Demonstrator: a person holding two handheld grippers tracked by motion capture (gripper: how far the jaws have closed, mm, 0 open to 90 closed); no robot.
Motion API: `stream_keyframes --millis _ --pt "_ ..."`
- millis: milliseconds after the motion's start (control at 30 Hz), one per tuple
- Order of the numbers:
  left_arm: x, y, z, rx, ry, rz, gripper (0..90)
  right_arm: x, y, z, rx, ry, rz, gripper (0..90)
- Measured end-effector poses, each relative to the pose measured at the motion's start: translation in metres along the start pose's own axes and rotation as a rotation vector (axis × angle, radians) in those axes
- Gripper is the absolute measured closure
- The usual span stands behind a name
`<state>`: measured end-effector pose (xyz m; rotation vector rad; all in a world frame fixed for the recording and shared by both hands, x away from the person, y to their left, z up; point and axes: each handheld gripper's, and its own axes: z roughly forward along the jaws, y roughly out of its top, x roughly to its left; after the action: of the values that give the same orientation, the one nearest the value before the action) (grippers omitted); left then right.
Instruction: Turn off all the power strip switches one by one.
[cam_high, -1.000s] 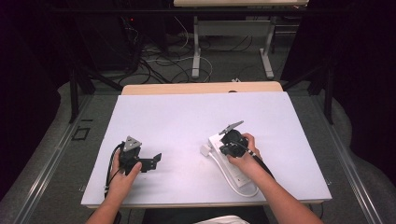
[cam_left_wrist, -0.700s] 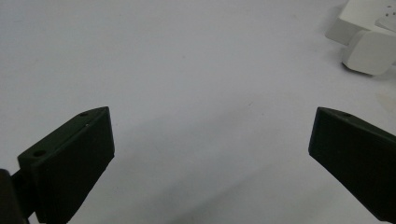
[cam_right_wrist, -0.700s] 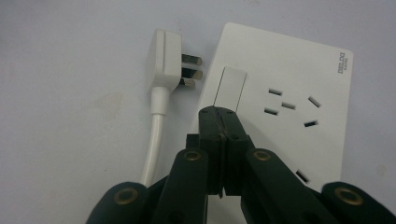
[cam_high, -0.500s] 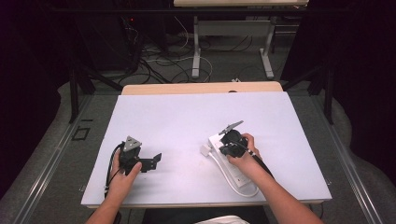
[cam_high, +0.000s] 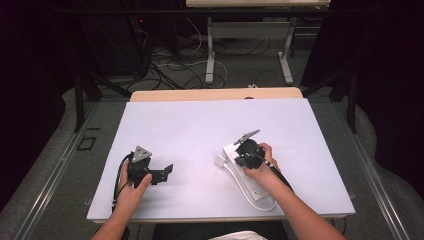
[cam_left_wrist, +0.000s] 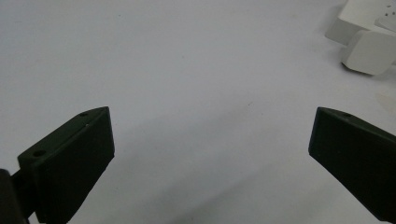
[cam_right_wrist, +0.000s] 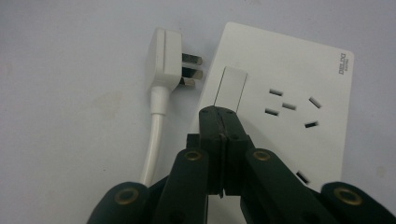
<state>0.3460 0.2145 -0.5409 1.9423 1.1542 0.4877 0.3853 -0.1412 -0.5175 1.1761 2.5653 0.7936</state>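
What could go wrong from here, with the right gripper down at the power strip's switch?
1. The right gripper is shut, tips at the switch of the power strip; nothing steadies the strip, so pressing may slide it.
2. The plug lies loose beside the strip, prongs toward it; a sliding strip could knock it.
3. The left gripper is open and apart from the strip.

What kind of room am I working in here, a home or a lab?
Most likely a lab or recording studio: a white-covered table ringed by dark curtains, loose cables on the floor behind, and a white power strip laid out as a work piece.
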Motion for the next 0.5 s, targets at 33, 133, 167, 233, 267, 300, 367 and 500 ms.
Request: stream_keyframes --millis 33,133,167,233,267,300,367,500 --pt "-0.0004 -0.0003 0.0005 -0.008 0.003 -0.002 0.0 -0.0004 -0.0015 0.0039 -0.049 0.002 -0.003 90.0" --pt "-0.0005 -0.0003 0.0004 -0.008 0.003 -0.001 0.0 -0.0006 0.0002 0.0031 -0.026 -0.009 -0.01 90.0" --pt "-0.0004 -0.0003 0.0004 -0.008 0.002 -0.001 0.0 0.0005 0.0007 0.0009 0.005 -0.009 0.0 90.0" --pt "-0.0002 -0.0003 0.0005 -0.008 0.003 -0.002 0.0 -0.0007 0.0006 0.0017 -0.008 -0.007 -0.015 90.0" --pt "0.0 0.0 -0.0001 0.0 0.001 0.0 0.0 -0.0007 0.0001 0.0031 -0.029 -0.01 -0.009 90.0" --pt "0.0 0.0 0.0 -0.001 0.001 0.0 0.0 -0.0002 0.0 0.0028 -0.024 -0.004 0.006 90.0" --pt "-0.0004 -0.0002 0.0004 -0.009 0.002 -0.001 0.0 -0.0002 0.0 0.0028 -0.024 -0.004 0.006 90.0" --pt "-0.0004 -0.0003 0.0004 -0.009 0.002 -0.001 0.0 -0.0003 -0.0001 0.0028 -0.024 -0.005 0.006 90.0"
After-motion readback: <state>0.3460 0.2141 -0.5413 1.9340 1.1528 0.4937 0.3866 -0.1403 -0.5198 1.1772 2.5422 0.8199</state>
